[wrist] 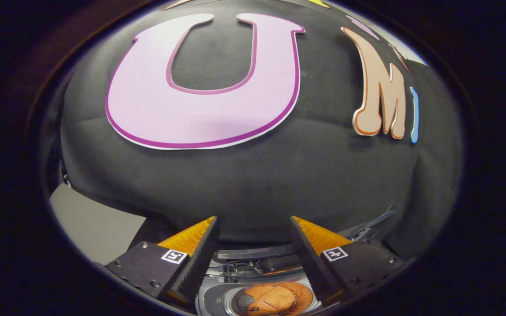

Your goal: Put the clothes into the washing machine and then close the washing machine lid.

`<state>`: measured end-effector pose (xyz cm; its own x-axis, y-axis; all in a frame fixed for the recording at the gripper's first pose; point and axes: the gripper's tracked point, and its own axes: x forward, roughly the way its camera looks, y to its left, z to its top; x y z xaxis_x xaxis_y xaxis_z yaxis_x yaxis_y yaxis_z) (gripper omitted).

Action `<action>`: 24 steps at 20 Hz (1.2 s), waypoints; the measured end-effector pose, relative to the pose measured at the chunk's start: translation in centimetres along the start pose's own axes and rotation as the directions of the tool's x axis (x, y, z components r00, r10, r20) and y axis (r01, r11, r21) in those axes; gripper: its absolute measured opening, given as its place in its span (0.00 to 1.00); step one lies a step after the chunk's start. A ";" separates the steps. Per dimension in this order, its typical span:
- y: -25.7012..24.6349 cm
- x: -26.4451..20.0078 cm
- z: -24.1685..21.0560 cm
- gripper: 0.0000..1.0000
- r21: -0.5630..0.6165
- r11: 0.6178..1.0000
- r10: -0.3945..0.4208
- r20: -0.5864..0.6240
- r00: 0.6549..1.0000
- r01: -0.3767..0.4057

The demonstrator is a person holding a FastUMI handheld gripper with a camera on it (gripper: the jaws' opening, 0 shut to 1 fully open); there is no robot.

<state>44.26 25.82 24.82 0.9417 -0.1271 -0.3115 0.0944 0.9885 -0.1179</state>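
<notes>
The washing machine point(218, 298) sits low between the fingers, its round drum opening showing. Inside the drum lie orange clothes point(270, 300), bunched in a heap with a dark patch at one side. The gripper point(253, 224) has its fingers spread apart, holding nothing, and the clothes lie below and between them, well apart from the fingertips.

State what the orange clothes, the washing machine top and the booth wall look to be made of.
Orange clothes: soft fabric, matte, seemingly knit; folds and a ribbed edge show. Washing machine top: looks like smooth grey plastic with a slight sheen, uncertain. Booth wall: black woven cloth, matte, with creases. The tongs stand open above the tub, holding nothing.
</notes>
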 end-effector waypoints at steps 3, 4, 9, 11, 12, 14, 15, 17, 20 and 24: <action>0.0 -0.2 -0.1 0.96 -0.001 1.000 0.007 0.002 1.000 -0.007; 0.0 -0.2 -0.2 0.96 -0.001 1.000 0.008 0.004 1.000 -0.008; 0.0 0.0 -0.1 0.96 -0.001 1.000 0.015 0.003 1.000 -0.015; 0.0 0.0 -0.1 0.96 -0.001 1.000 0.017 0.002 1.000 -0.017; 0.0 0.0 -0.1 0.96 -0.001 1.000 0.019 0.002 1.000 -0.019; 0.0 0.1 -0.1 0.96 0.000 1.000 0.022 0.003 1.000 -0.022; 0.0 0.1 -0.1 0.96 0.000 1.000 0.022 0.004 1.000 -0.022; 0.0 0.1 -0.3 0.96 0.000 1.000 0.021 -0.001 1.000 -0.021; -0.1 0.2 -0.2 0.96 0.003 1.000 0.022 -0.007 1.000 -0.022; -0.2 0.2 -0.1 0.96 0.006 1.000 0.020 -0.002 1.000 -0.020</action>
<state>44.38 25.61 24.65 0.9426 -0.1075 -0.3161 0.0776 0.9913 -0.1059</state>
